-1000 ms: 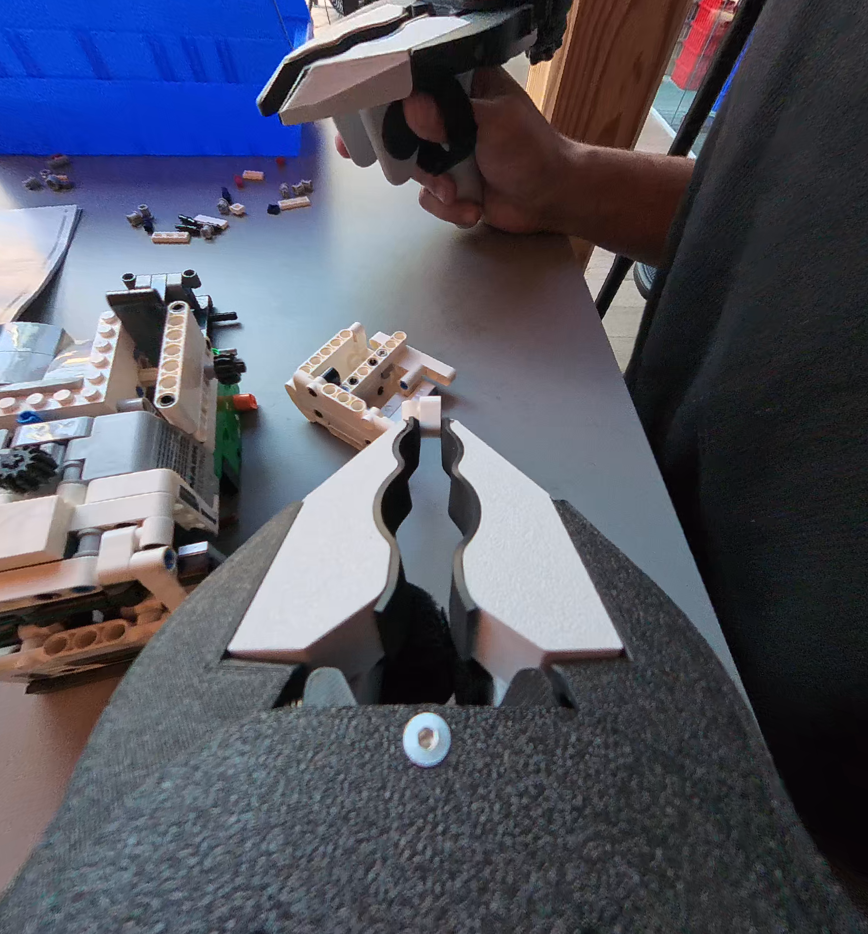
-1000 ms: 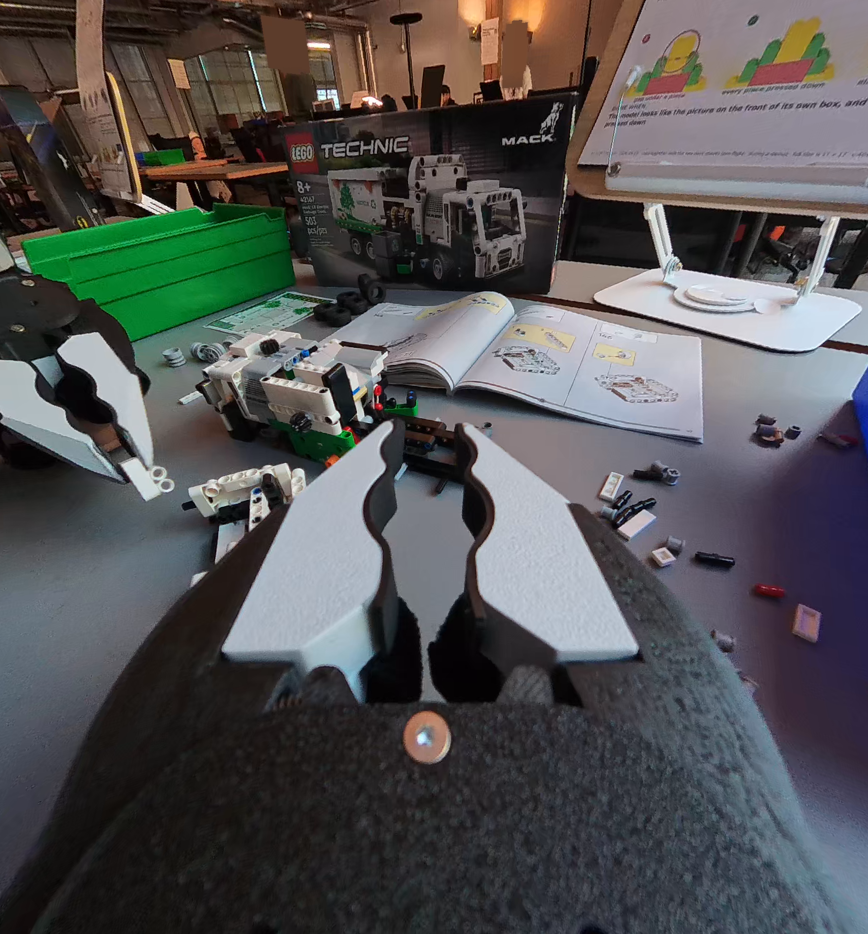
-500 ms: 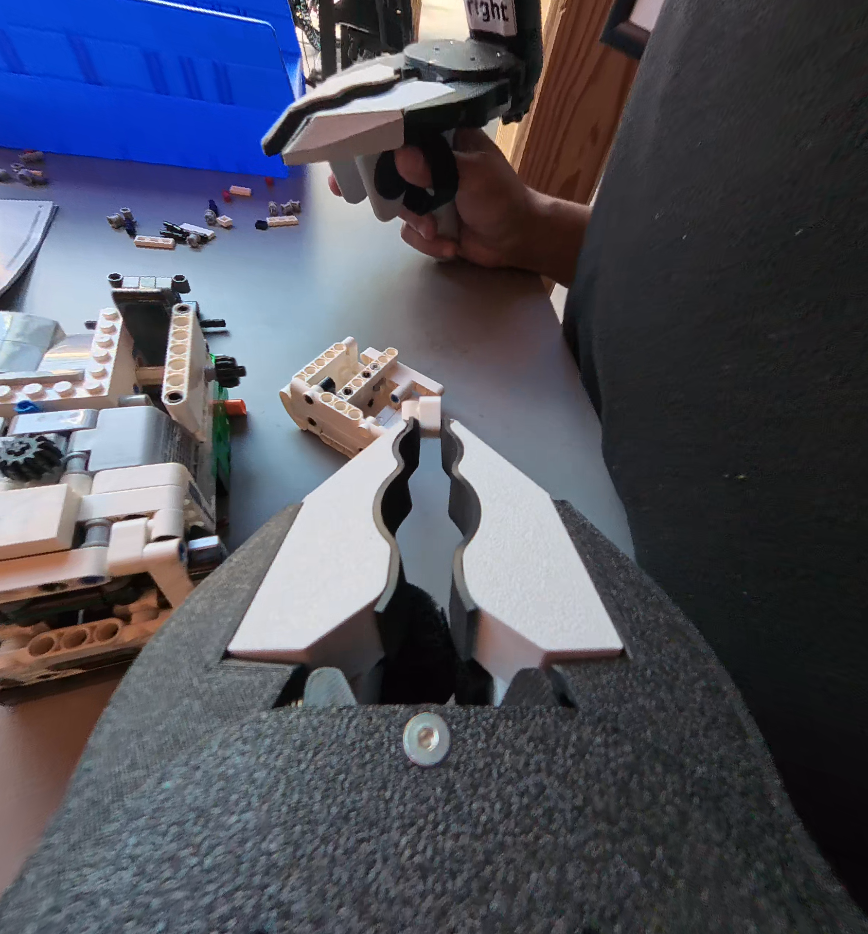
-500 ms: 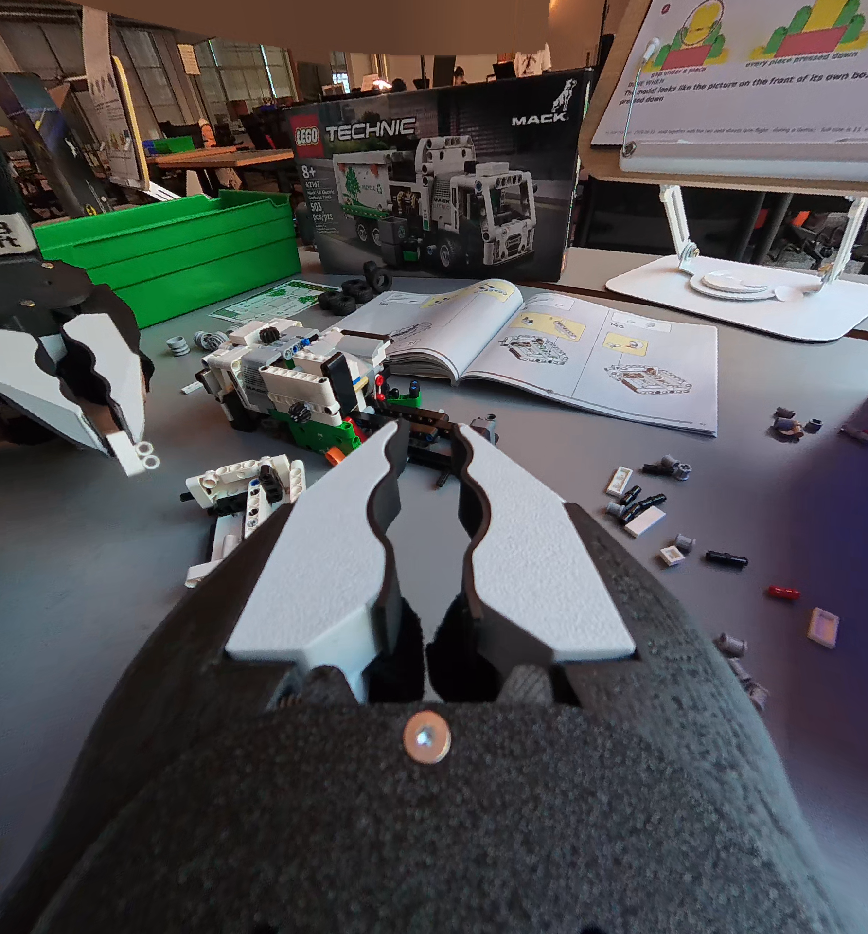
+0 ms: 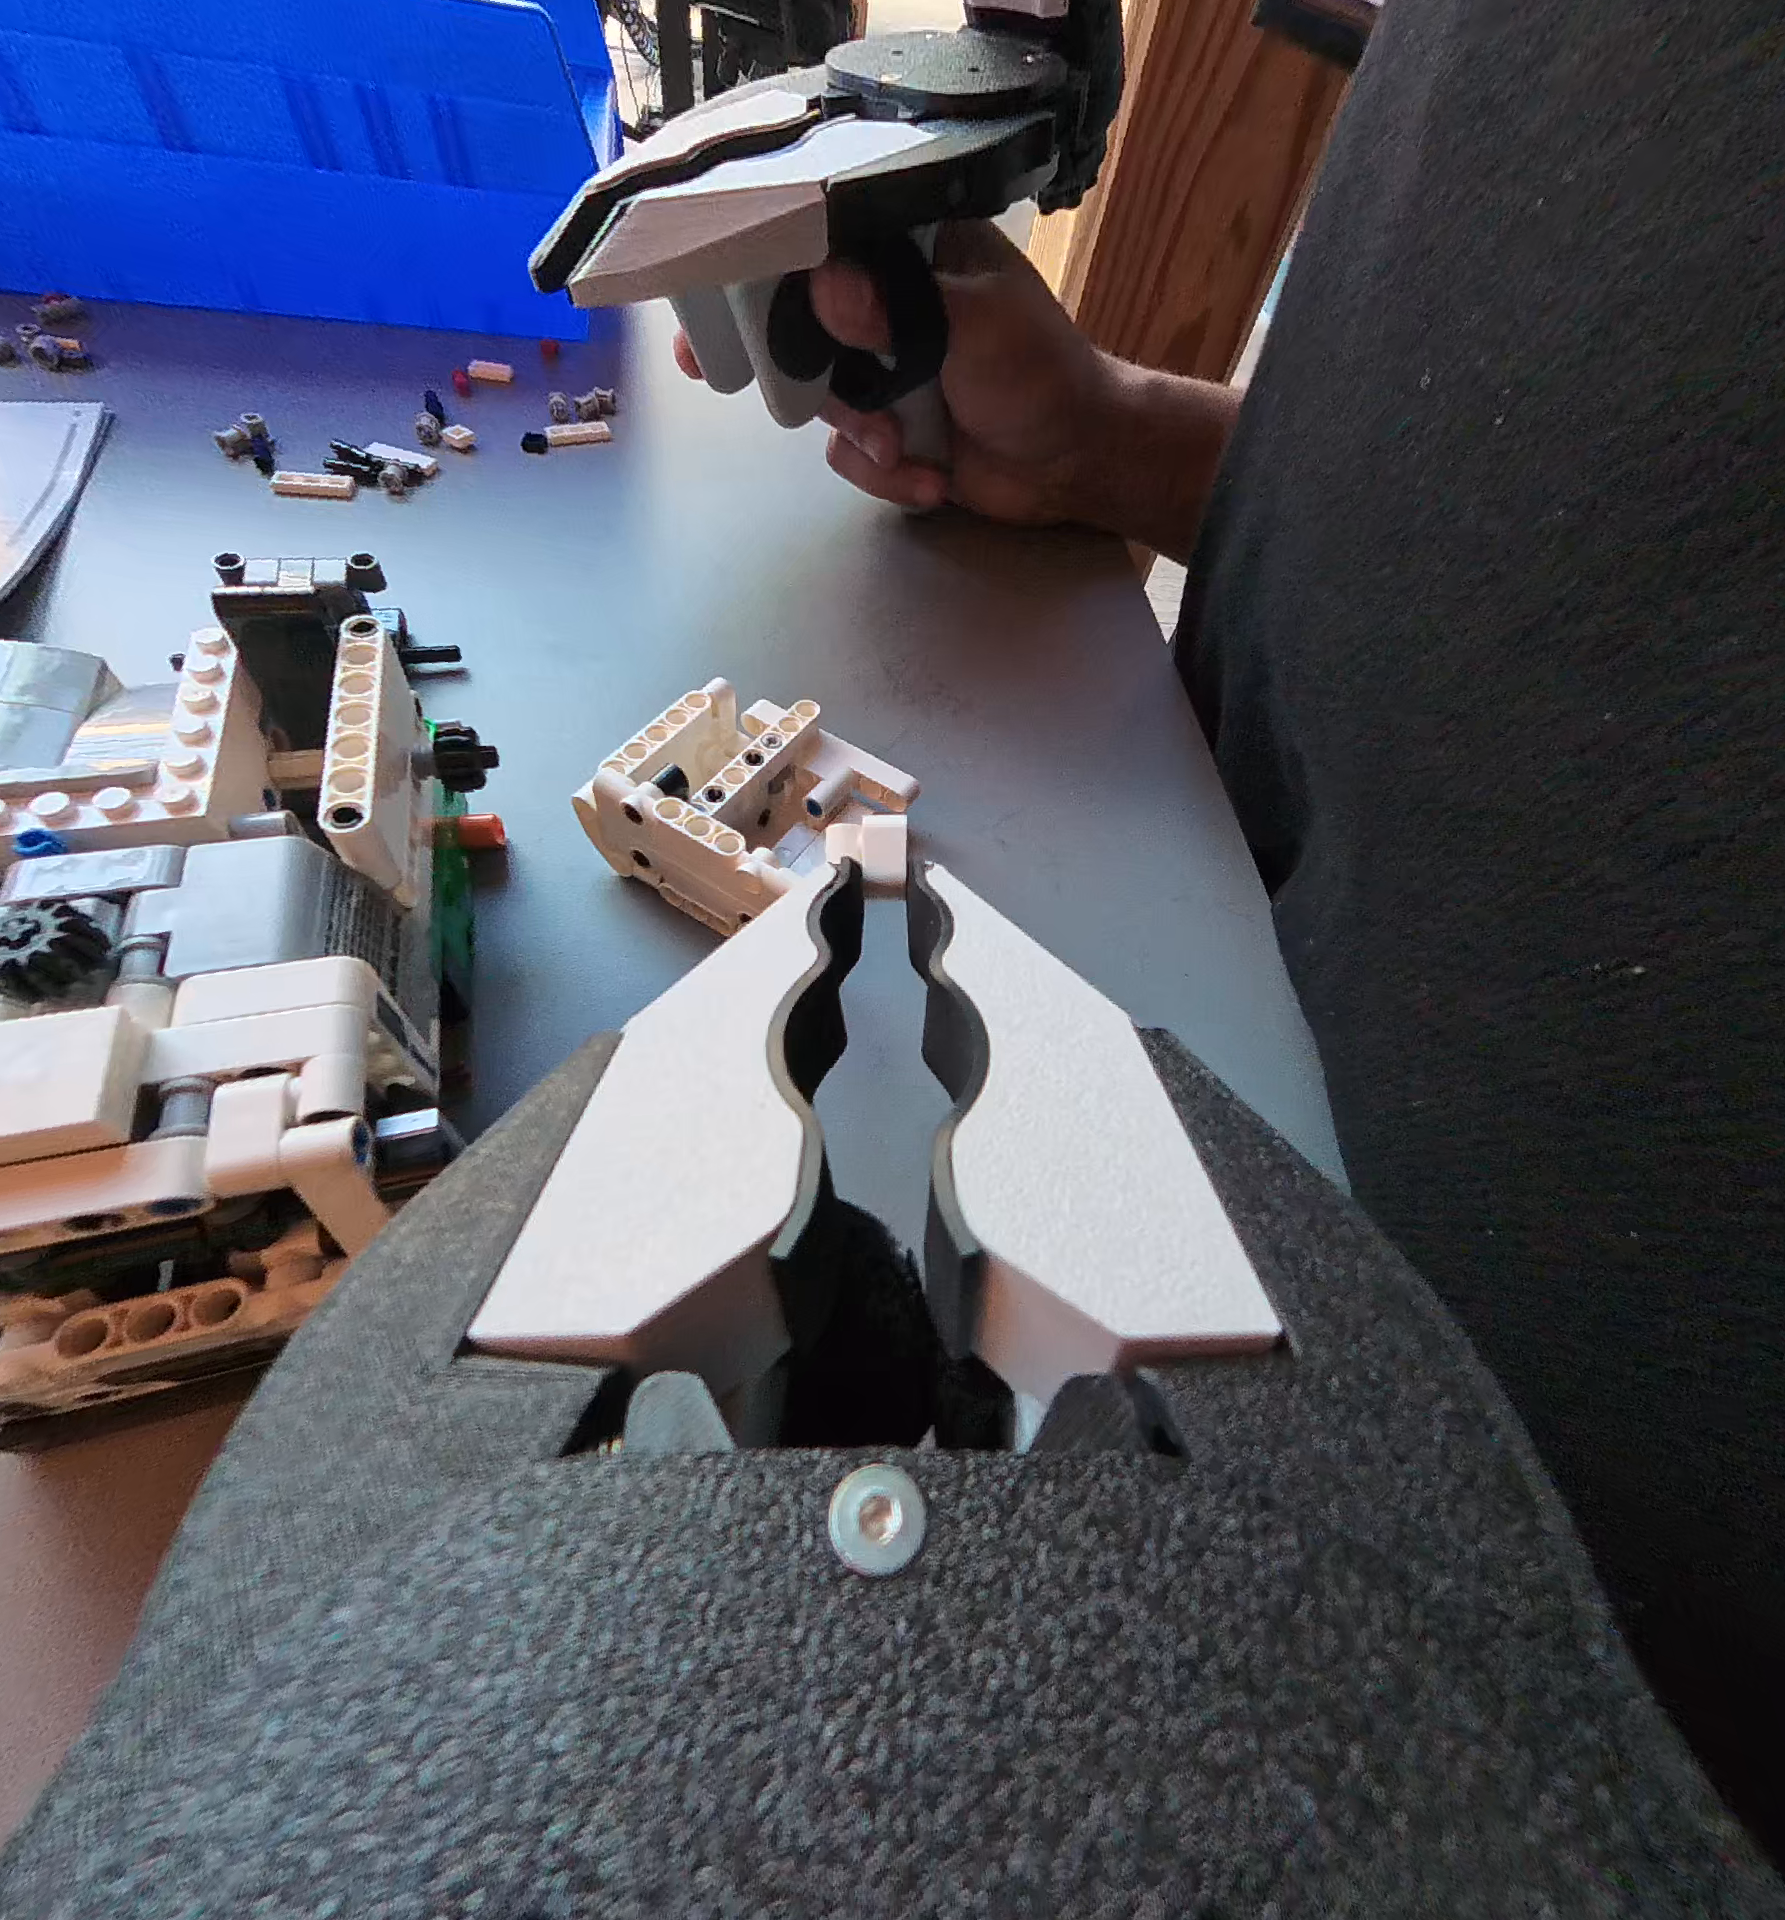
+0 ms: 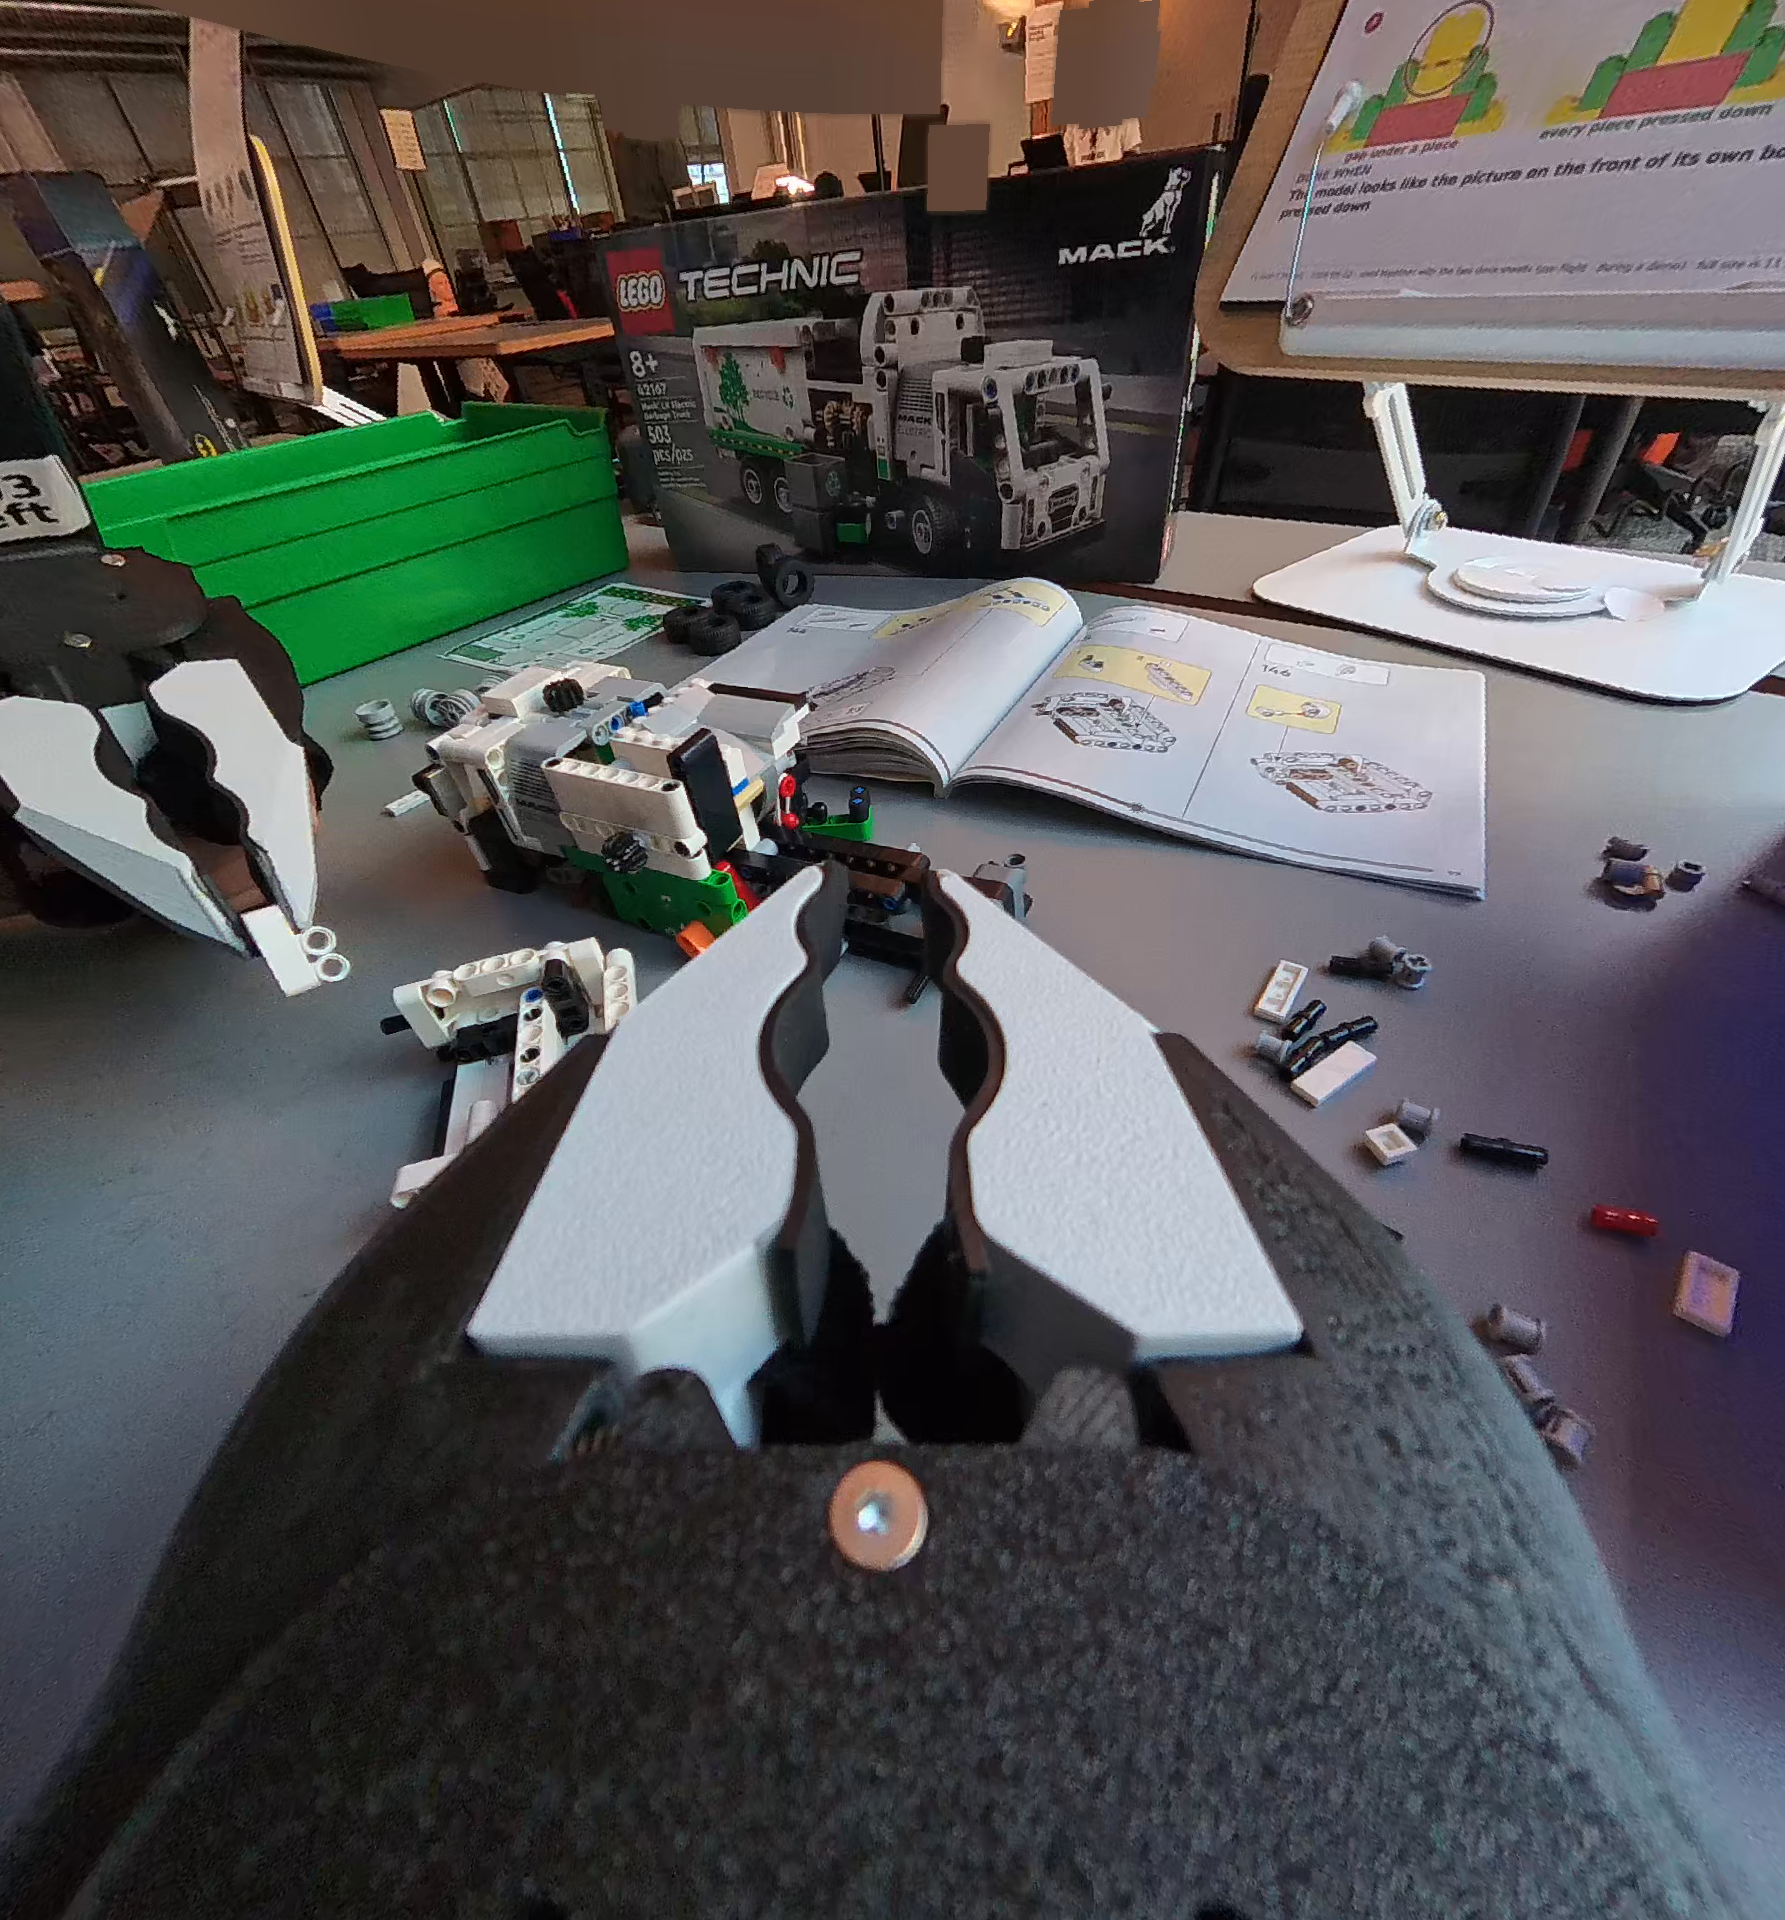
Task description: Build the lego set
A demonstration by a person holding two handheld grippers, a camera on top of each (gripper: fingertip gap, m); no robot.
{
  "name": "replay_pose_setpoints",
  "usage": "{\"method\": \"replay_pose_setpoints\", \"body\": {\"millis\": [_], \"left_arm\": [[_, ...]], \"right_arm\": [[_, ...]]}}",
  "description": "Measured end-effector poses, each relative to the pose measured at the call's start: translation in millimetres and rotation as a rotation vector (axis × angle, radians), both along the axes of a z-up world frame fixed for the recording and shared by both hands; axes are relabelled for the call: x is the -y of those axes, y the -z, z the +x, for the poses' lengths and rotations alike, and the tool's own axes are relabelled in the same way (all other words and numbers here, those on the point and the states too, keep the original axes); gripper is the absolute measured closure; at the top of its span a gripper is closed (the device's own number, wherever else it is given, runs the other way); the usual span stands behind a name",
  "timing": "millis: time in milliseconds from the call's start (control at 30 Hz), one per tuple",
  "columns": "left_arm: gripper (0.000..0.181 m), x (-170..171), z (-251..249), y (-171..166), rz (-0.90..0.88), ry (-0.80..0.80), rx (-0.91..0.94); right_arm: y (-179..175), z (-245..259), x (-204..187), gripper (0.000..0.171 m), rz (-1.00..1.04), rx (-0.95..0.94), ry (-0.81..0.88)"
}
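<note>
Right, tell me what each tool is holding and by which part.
The left tool is shut on a small white piece, pinched at one end; its two-holed end sticks out past the tips. The right tool holds nothing; its jaws are apart.

Truck model cut off at left edge; loose parts (lower right) blurred
</note>
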State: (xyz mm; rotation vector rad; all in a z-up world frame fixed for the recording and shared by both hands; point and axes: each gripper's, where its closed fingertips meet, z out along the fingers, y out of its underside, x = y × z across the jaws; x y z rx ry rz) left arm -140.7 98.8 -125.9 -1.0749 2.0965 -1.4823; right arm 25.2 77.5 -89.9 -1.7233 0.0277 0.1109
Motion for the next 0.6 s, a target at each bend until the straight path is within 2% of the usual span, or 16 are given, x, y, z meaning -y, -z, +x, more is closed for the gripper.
{"method": "replay_pose_setpoints", "body": {"millis": [600], "left_arm": [[0.174, 2.0, 0.5, 7.1, 0.090, -0.017, 0.016]], "right_arm": [[1.0, -5.9, 3.7, 0.160, -0.006, 0.059, 0.001]]}}
